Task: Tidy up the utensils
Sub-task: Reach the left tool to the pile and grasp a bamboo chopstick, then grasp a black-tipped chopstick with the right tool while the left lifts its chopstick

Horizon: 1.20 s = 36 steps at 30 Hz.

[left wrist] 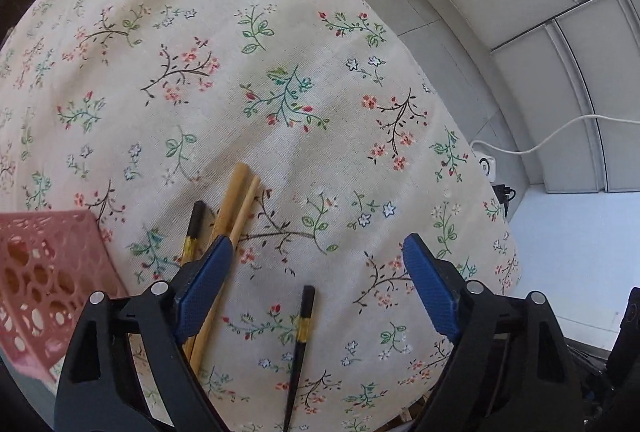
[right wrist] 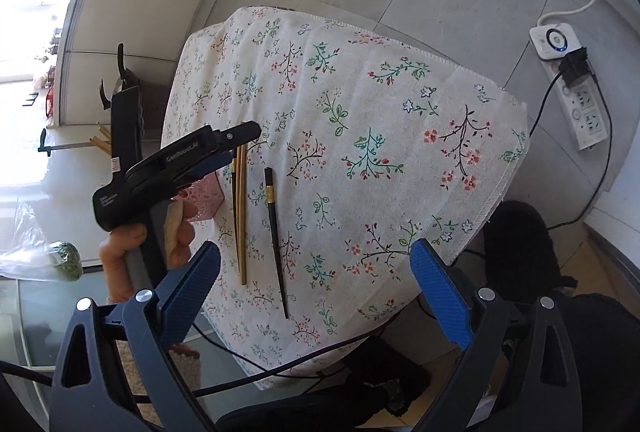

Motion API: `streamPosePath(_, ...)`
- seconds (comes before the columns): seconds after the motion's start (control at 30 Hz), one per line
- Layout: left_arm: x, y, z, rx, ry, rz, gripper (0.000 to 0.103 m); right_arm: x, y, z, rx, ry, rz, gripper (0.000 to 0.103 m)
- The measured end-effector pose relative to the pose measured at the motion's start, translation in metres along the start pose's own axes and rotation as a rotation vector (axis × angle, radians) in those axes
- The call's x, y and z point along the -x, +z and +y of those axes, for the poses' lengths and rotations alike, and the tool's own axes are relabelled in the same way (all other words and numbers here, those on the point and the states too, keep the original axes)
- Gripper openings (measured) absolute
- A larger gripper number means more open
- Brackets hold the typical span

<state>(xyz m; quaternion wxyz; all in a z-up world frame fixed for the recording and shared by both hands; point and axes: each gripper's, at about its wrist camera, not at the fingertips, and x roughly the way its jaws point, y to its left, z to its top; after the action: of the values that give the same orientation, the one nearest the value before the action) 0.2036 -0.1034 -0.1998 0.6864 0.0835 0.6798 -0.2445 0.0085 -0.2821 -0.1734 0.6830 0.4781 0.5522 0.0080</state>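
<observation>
Left gripper (left wrist: 316, 272) held steeply downward over a flowered tablecloth (left wrist: 280, 92), blue fingers (left wrist: 204, 284) wide apart, gripping nothing. Between those fingers, nearer the left one: a lone black chopstick (left wrist: 298, 352) flat on the cloth, clear of both pads. Under and just beyond the left finger: two bamboo chopsticks (left wrist: 236, 204) side by side, with a second black chopstick (left wrist: 194, 228) just to their left. Further left again: a pink perforated basket (left wrist: 44, 280), corner only visible.

Right gripper (right wrist: 316, 288) hung back at the near edge of the table, fingers likewise wide apart and empty, well apart from the chopsticks. Ahead and to the left of them: the left gripper itself, with a bare hand (right wrist: 132, 256) wrapped round its handle.

Judged step: approach for a first pick-up, nothing yet lifted. Next move likely called for lowering the left fingers to straddle one chopstick, closing on it squarely, then carrying it to the basket.
</observation>
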Motion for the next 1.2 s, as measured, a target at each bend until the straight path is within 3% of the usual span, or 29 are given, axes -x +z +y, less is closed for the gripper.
streamPosePath(0.2, -0.014, 0.009, -0.002, -0.029, 0.035, -0.003, 0.078, -0.003, -0.001, 0.000, 0.003, 0.008, 0.026, 0.093)
streamPosePath(0.27, -0.017, 0.012, 0.001, -0.034, 0.059, -0.011, 0.071, -0.003, 0.000, 0.000, 0.001, 0.008, 0.024, 0.093)
streamPosePath(0.4, -0.019, 0.015, 0.004, -0.056, 0.076, -0.010, 0.066, -0.004, 0.002, -0.002, -0.004, -0.003, 0.017, 0.093)
streamPosePath(0.5, -0.019, 0.013, 0.000, -0.080, 0.165, -0.008, 0.043, -0.006, 0.002, -0.002, -0.005, -0.013, 0.024, 0.093)
streamPosePath(0.57, -0.018, 0.010, 0.003, -0.069, 0.211, -0.023, 0.019, -0.008, 0.002, -0.001, -0.001, -0.022, 0.022, 0.093)
streamPosePath(0.63, -0.015, 0.005, 0.010, -0.045, 0.212, -0.045, 0.011, -0.009, 0.001, 0.001, 0.008, -0.035, 0.017, 0.093)
streamPosePath(0.87, -0.001, -0.034, 0.016, -0.029, 0.249, -0.159, 0.004, -0.021, -0.001, 0.010, 0.054, -0.121, -0.007, 0.093)
streamPosePath(1.07, 0.052, -0.094, 0.014, -0.045, 0.242, -0.263, 0.004, -0.045, -0.004, 0.038, 0.171, -0.249, -0.036, 0.093)
streamPosePath(1.2, 0.094, -0.134, 0.007, -0.002, 0.233, -0.351, 0.004, -0.070, -0.005, 0.066, 0.250, -0.321, -0.039, 0.093)
